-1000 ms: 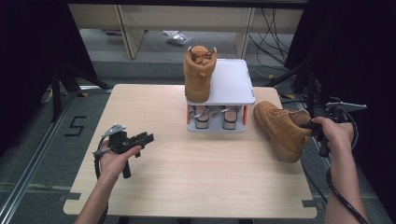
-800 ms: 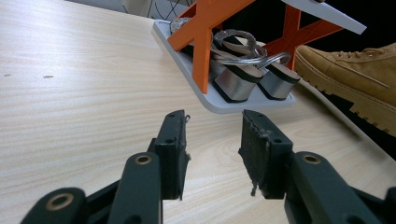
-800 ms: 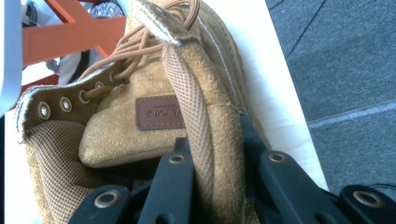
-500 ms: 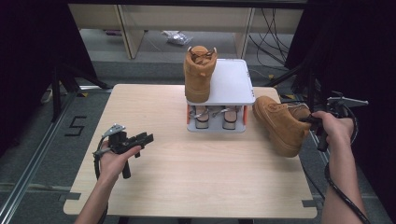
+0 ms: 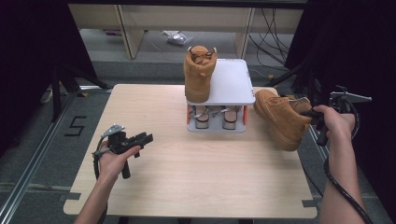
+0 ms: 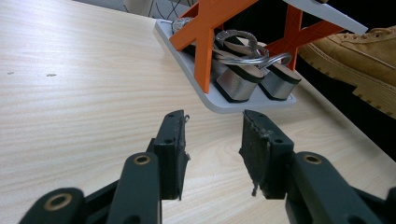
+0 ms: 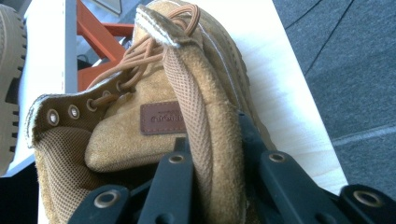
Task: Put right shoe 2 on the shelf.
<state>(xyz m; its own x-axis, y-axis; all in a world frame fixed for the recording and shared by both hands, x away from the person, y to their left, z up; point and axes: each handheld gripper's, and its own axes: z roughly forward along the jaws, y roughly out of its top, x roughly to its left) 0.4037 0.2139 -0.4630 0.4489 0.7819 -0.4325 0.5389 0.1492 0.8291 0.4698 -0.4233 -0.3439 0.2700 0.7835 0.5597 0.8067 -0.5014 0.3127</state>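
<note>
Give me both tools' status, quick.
Left tool: open, empty, above the table.
Right tool: closed on the tan boot collar.

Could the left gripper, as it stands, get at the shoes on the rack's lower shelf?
Probably yes. The left gripper is open and holds nothing, and bare table lies between it and the shoes at the open side of the rack.

1. The high view is evenly lit from above: the table (image 5: 187, 163) is bright, its surroundings nearly black.
2. Shadows are soft and short.
3. Close-ups stay sharp; the boot (image 7: 187, 121) shows its suede texture, without glare.
</note>
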